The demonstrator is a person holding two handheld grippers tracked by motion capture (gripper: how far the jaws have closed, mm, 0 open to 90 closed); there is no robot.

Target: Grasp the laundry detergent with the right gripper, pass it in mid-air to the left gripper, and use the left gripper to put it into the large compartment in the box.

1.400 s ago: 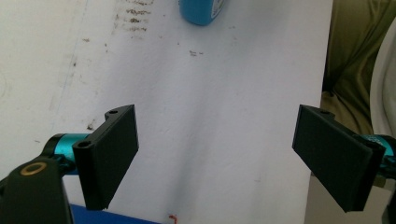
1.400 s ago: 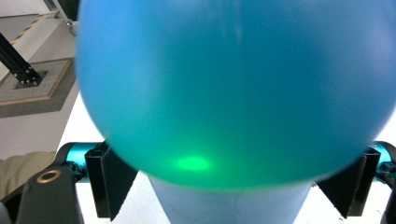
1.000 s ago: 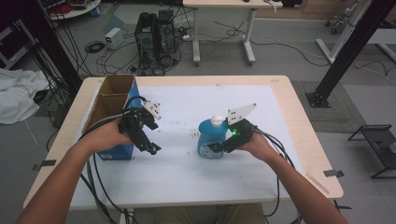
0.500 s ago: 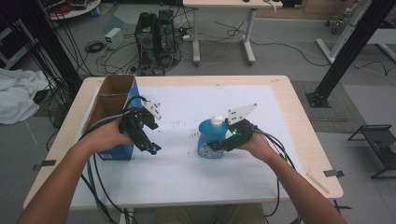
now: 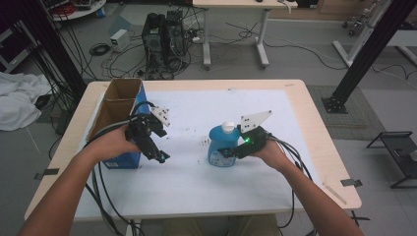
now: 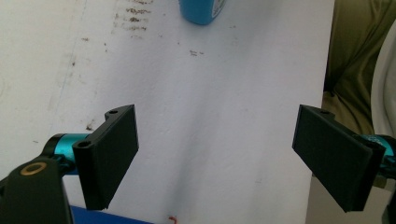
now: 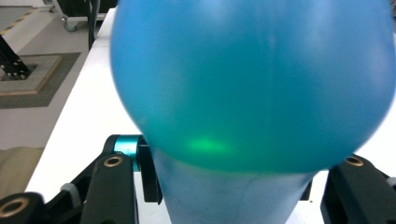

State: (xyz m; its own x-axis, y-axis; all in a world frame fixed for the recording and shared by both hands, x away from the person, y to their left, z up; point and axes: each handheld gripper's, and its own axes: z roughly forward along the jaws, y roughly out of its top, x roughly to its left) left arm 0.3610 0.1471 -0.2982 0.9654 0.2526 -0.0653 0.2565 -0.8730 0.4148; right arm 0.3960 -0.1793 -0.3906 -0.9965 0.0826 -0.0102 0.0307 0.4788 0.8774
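**Right jaws pinch in on the blue bottle**

Closing is the one change from a second back: the right gripper [image 5: 227,151] has just been drawing its jaws in, and they now clasp the blue bottle [image 5: 222,146] low on its body, while both hands have kept their places. Seen from the right gripper view, the bottle [image 7: 252,84] bulges between the two black jaws, a green glow on its skin.

From where I stand, the bottle is upright on the white mat [image 5: 206,187], long axis vertical, its white cap [image 5: 227,126] pointing at the ceiling. A pale label sits on its front, the print too small to read.

Well apart to the left, the left gripper [image 5: 161,156] hangs with its jaws spread wide and nothing between them, just beside the cardboard box [image 5: 120,103] with its blue side.
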